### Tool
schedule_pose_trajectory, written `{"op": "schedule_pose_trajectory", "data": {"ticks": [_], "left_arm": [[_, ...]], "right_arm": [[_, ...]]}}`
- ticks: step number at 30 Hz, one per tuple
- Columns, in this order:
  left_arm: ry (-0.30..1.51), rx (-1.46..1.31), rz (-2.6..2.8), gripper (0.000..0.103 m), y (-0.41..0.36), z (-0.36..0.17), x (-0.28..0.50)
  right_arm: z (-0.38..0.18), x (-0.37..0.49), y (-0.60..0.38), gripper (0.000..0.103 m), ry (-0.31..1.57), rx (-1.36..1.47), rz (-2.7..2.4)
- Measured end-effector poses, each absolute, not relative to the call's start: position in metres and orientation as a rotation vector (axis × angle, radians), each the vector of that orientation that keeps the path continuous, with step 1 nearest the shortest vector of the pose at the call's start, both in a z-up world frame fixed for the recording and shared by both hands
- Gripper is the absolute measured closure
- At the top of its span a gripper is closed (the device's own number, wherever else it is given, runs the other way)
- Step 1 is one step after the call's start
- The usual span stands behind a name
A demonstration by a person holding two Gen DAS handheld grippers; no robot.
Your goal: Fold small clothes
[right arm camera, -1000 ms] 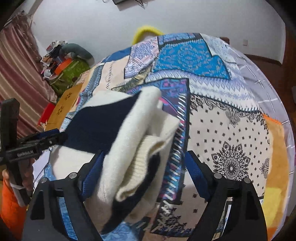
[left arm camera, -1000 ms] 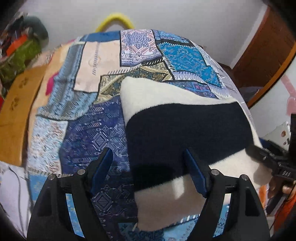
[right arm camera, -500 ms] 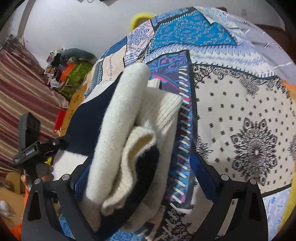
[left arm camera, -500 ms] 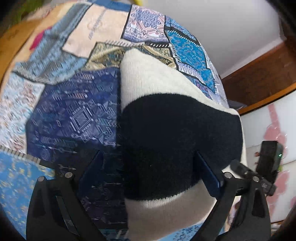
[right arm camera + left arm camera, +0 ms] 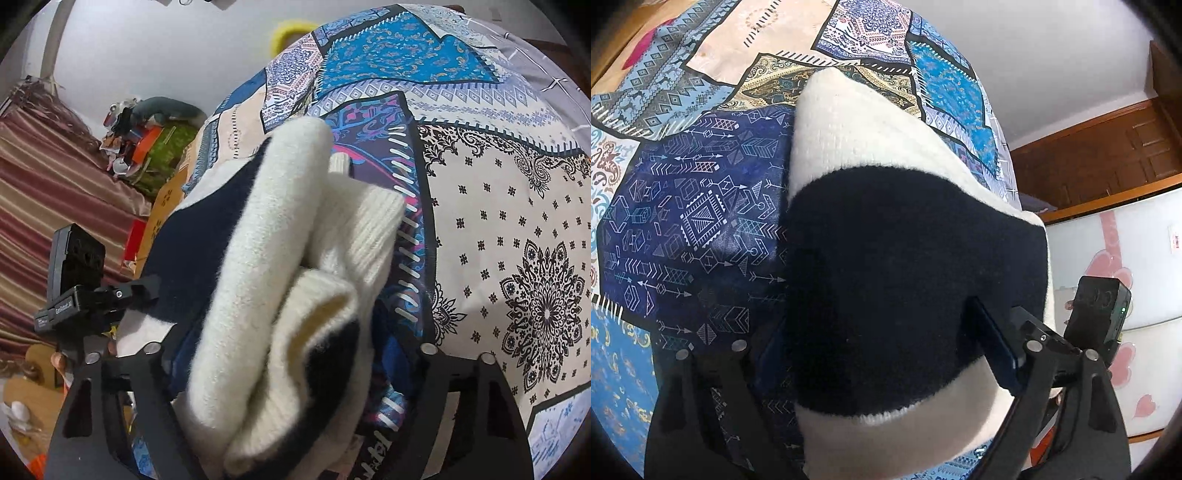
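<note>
Folding is looking nearly finished: you are straddling the cream-and-navy sweater [image 5: 908,266], already a thick bundle on the patchwork bedspread [image 5: 687,221], with the left tool [image 5: 882,354] and right tool [image 5: 295,373], both closing inward, grip uncertain, at six o'clock.

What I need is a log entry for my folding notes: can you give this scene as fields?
garment: cream-and-navy sweater, folded in layers
surface: patchwork quilt
left tool: jaws have just been closing; pads press the sweater's navy band
right tool: jaws have just been closing, with the sweater's layered edge between them; contact unclear
</note>
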State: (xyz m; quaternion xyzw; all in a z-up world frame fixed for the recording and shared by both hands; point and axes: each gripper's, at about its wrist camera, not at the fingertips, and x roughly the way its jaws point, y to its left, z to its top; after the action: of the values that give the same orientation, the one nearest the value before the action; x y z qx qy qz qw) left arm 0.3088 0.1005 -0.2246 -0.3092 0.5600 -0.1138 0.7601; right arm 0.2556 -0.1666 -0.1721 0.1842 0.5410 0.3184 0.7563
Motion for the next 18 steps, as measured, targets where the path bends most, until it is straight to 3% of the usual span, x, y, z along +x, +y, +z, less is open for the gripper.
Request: {"op": "schedule_pose_trajectory", "data": {"ticks": [8,12,18], "left_arm": [[1.161,-0.625,-0.250,0.038,0.100,-0.204,0.296],[1.121,-0.593,-0.264,0.046,0.098,-0.188,0.291],[1.059,-0.579,-0.262,0.047,0.107,-0.161,0.280]], "right_arm": [[-0.154,0.254,-0.159,0.056,1.136,0.338,0.717],[-0.141,0.251,-0.155,0.059,1.091,0.304,0.715],[-0.116,0.251,-0.147,0.060,1.036,0.281,0.744]]}}
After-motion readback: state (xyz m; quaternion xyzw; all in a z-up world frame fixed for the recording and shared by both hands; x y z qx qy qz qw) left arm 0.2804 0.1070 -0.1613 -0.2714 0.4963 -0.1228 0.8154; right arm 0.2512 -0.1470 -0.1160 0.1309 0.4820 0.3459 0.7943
